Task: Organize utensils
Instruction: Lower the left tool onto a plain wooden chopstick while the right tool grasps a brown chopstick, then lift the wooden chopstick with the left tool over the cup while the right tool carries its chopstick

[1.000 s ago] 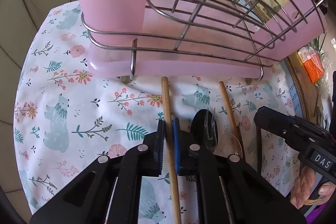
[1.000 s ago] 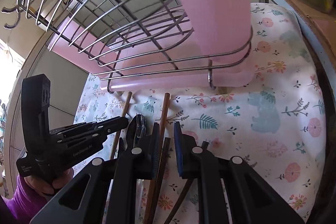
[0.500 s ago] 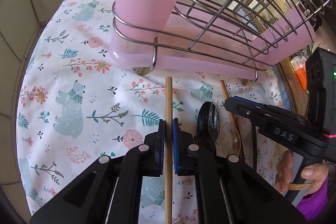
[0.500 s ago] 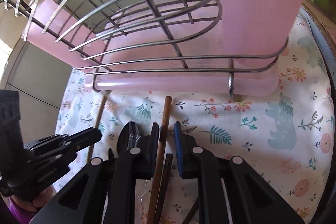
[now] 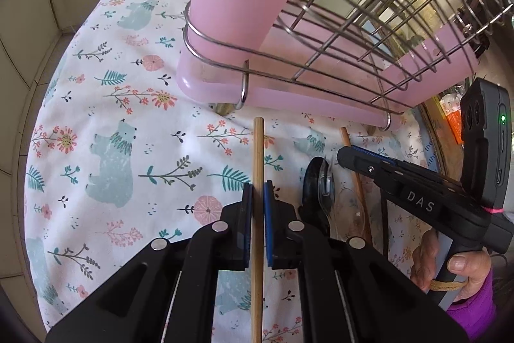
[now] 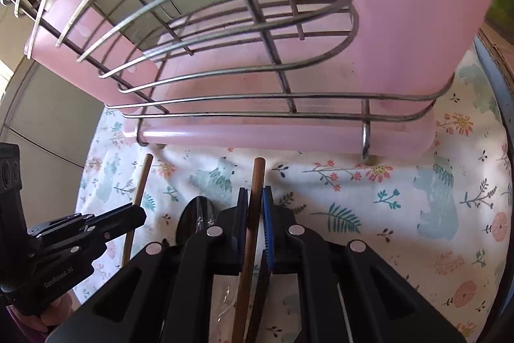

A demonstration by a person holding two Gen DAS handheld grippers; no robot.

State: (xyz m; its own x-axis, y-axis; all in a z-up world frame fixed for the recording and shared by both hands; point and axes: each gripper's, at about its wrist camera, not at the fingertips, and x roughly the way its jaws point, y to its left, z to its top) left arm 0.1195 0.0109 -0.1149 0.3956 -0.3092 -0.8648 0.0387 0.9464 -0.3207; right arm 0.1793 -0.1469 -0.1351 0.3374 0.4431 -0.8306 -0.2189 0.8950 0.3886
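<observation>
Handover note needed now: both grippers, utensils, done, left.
Left gripper: shut on the light wooden chopstick.
Right gripper: jaws closing around the darker brown wooden chopstick, pads look pressed on it.
On the floral cloth: black plastic spoon and clear plastic cutlery, between the two sticks.
Wire rack with pink tray: no utensils visible inside.
Left: load everything.

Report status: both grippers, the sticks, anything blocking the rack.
Left gripper shut on light wooden stick. Right gripper closing on brown stick. Wire rack ahead; black spoon between, nothing blocking.
</observation>
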